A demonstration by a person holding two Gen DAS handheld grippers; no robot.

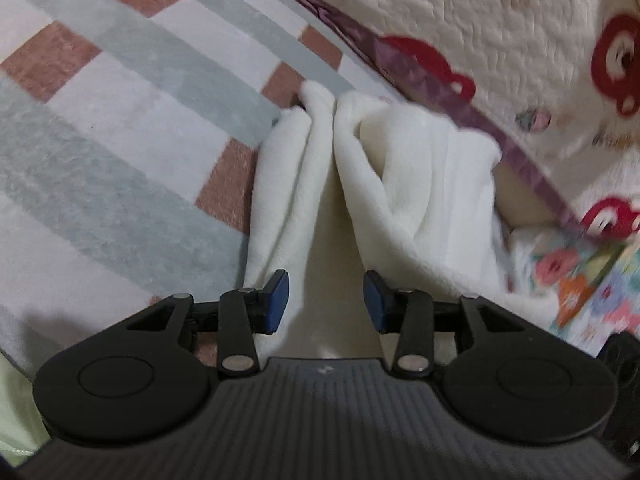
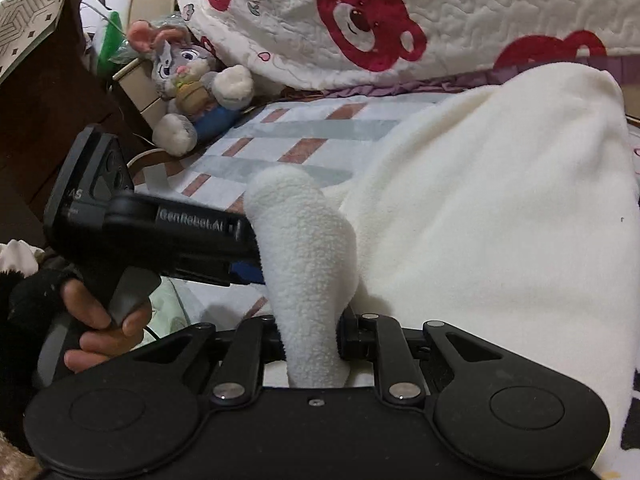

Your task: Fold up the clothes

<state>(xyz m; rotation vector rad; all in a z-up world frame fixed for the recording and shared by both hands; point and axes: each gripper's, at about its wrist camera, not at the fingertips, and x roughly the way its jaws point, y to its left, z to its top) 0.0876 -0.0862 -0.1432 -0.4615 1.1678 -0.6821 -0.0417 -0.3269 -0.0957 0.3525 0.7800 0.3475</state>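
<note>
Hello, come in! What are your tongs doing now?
Right tongs pinching the white fleece. Left tongs apart, fleece between them, no grip seen. Stuffed rabbit off to the side.

White fleece garment (image 1: 400,184) lies bunched on a checked blanket (image 1: 120,120).

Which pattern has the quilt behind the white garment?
Cream quilt with red bear faces, purple edge; clearest in the right wrist view.

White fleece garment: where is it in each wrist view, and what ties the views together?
Left wrist: white fleece garment centre to right, running up from between the claw pads.
Right wrist: white fleece garment fills the right half; a bunched fold sits lower centre.
Shared landmark: red-bear quilt along the top.
</note>
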